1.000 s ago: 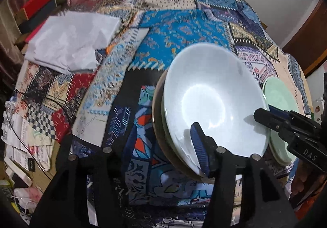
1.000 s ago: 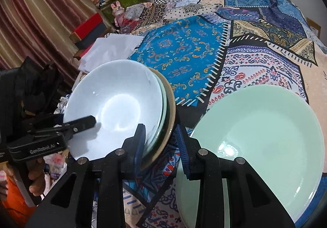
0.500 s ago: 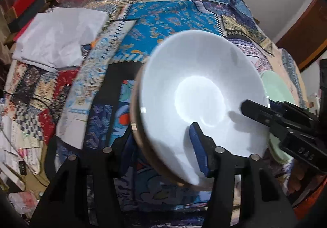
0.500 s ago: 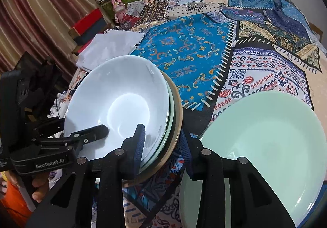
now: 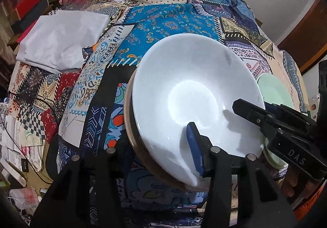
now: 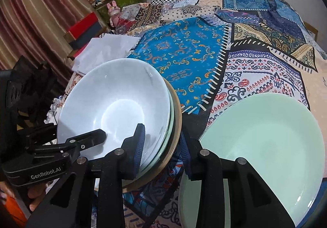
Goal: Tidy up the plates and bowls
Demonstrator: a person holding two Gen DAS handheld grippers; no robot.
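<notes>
A white bowl (image 5: pixel 196 93) (image 6: pixel 114 109) tops a tilted stack, with a pale green dish (image 6: pixel 170 125) under it and a brown plate (image 6: pixel 177 123) (image 5: pixel 127 119) at the bottom. My left gripper (image 5: pixel 161 144) (image 6: pixel 81 144) is shut on the stack's near rim, one blue pad inside the bowl. My right gripper (image 6: pixel 162 148) (image 5: pixel 255 117) is shut on the stack's other rim, one finger inside the bowl, one under the brown plate. A mint green plate (image 6: pixel 265 146) (image 5: pixel 273 93) lies flat on the patchwork cloth to the right.
The table wears a patchwork cloth (image 5: pixel 167 23) (image 6: pixel 255 60). A folded white cloth (image 5: pixel 59 37) (image 6: pixel 102 52) lies at the left. Boxes, a pink toy (image 6: pixel 114 11) and a striped curtain (image 6: pixel 30 23) stand beyond the left edge. Papers and cables (image 5: pixel 18 146) hang off the near left.
The stack has shifted right and tipped further in the left wrist view, the bowl now hiding the green dish there. Both grippers keep their hold on it.
</notes>
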